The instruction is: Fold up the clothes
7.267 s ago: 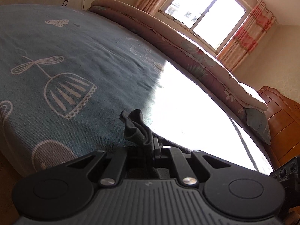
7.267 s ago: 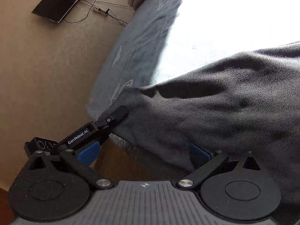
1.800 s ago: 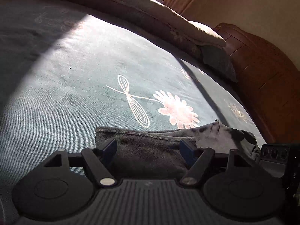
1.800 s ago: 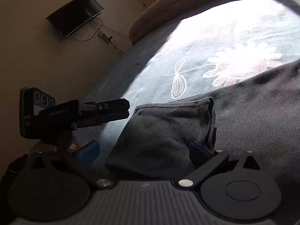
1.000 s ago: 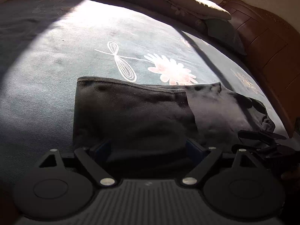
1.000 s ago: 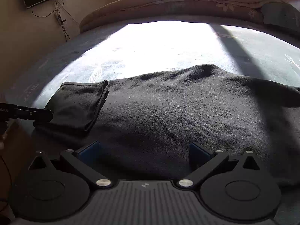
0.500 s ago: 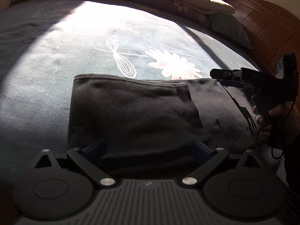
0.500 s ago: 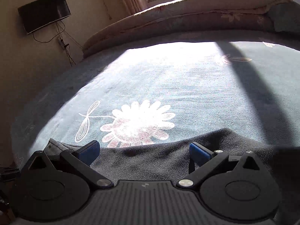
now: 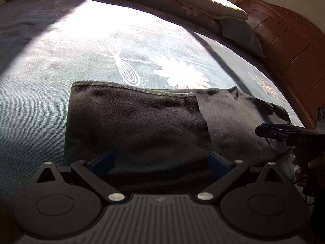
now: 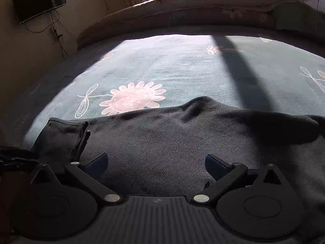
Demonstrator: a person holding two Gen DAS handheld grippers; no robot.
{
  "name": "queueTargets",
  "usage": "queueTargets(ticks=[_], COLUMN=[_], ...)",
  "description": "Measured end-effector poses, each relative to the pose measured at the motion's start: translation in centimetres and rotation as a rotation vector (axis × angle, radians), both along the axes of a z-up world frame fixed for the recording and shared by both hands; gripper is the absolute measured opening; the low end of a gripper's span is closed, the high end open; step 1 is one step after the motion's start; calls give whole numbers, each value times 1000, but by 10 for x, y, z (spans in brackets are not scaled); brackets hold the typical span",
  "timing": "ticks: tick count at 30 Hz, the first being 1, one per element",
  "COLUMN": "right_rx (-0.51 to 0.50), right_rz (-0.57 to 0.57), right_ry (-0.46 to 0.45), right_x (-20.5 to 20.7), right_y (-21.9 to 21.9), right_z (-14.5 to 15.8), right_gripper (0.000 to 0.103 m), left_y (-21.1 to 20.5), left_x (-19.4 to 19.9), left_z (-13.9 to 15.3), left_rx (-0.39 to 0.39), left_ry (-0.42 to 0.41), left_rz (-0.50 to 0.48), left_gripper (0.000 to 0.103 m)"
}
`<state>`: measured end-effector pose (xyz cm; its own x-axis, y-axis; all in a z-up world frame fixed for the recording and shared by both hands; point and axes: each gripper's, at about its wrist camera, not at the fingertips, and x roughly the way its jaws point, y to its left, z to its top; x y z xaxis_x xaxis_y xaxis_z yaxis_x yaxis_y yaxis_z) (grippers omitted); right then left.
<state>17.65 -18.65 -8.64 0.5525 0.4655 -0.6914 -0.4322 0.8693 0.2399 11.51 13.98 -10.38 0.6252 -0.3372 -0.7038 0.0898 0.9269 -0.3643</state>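
Sunlit across a teal flowered bedspread [image 9: 61, 65], one dark garment [image 9: 142, 122] lies with its long axis left to right along the frame's lower half, just ahead of two grippers (both spread, gripping nothing): left gripper [image 9: 161, 160] at its folded end, right gripper [image 10: 156, 162] mid-cloth.

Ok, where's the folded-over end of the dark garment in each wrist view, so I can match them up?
Left wrist view: the folded-over end fills the centre, directly ahead of the open left gripper.
Right wrist view: it lies at the lower left, left of the open right gripper.
Shared landmark: the pink flower print on the bedspread, just beyond the garment's far edge.
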Motion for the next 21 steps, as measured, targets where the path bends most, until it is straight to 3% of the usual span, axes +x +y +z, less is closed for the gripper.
queueTargets(ticks=[2, 8, 11, 13, 19, 21], right_rx=[-29, -4, -81, -75, -213, -200], right_rz=[-40, -112, -177, -182, -165, -168], right_ry=[14, -85, 12, -22, -94, -108], right_x=[-13, -50, -42, -47, -57, -60], right_y=[-10, -21, -26, -26, -7, -9], right_z=[-11, 4, -15, -18, -28, -28], right_gripper=[103, 103, 103, 103, 103, 103], left_y=[0, -9, -15, -19, -28, -32], left_x=[-3, -11, -8, -8, -13, -12], left_z=[5, 14, 3, 3, 14, 14], left_rx=[-2, 10, 40, 54, 42, 56], left_ry=[-4, -21, 10, 19, 5, 4], left_rz=[13, -12, 10, 14, -2, -14], left_gripper=[99, 99, 99, 99, 99, 99])
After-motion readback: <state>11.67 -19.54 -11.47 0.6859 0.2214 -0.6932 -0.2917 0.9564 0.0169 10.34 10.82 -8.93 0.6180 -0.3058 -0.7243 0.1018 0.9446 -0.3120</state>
